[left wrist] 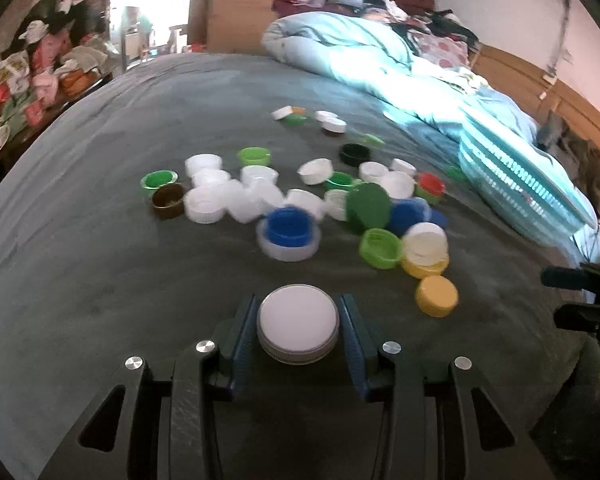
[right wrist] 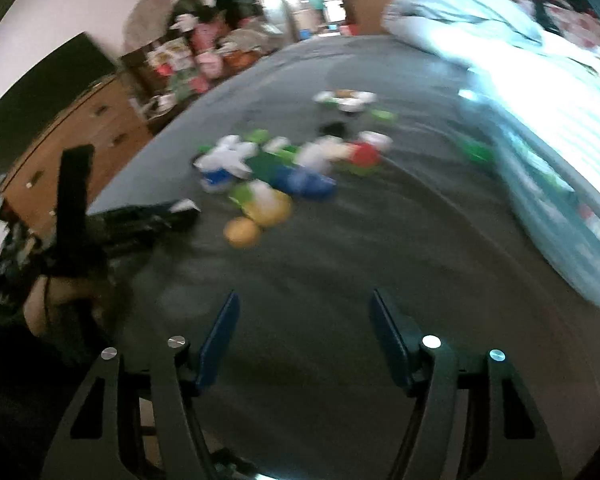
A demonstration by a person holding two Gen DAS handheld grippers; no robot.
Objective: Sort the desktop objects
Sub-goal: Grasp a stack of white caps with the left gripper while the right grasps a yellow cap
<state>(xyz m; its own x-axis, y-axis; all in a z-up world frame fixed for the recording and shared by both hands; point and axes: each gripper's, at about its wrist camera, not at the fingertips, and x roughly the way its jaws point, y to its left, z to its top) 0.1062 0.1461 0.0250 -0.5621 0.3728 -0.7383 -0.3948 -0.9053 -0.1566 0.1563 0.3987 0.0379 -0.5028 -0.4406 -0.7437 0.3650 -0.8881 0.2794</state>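
Observation:
A white round lid with a ribbed silver rim (left wrist: 298, 316) sits between the blue pads of my left gripper (left wrist: 298, 300), which is shut on it just above the grey sheet (left wrist: 120, 280). Beyond it lies a loose heap of bottle caps: a blue cap in a clear ring (left wrist: 290, 226), a big dark green lid (left wrist: 369, 205), a yellow cap (left wrist: 437, 295) and several white ones (left wrist: 208, 204). In the blurred right wrist view, my right gripper (right wrist: 304, 296) stands open over bare sheet with nothing between its fingers. The cap heap (right wrist: 284, 168) is well ahead of it.
A light blue slatted basket (left wrist: 520, 184) lies at the right of the heap, with a pale blue quilt (left wrist: 360, 52) behind it. A wooden dresser (right wrist: 80, 128) and a cluttered shelf (left wrist: 40, 64) stand past the sheet's left edge. A hand (right wrist: 56, 304) shows at the left.

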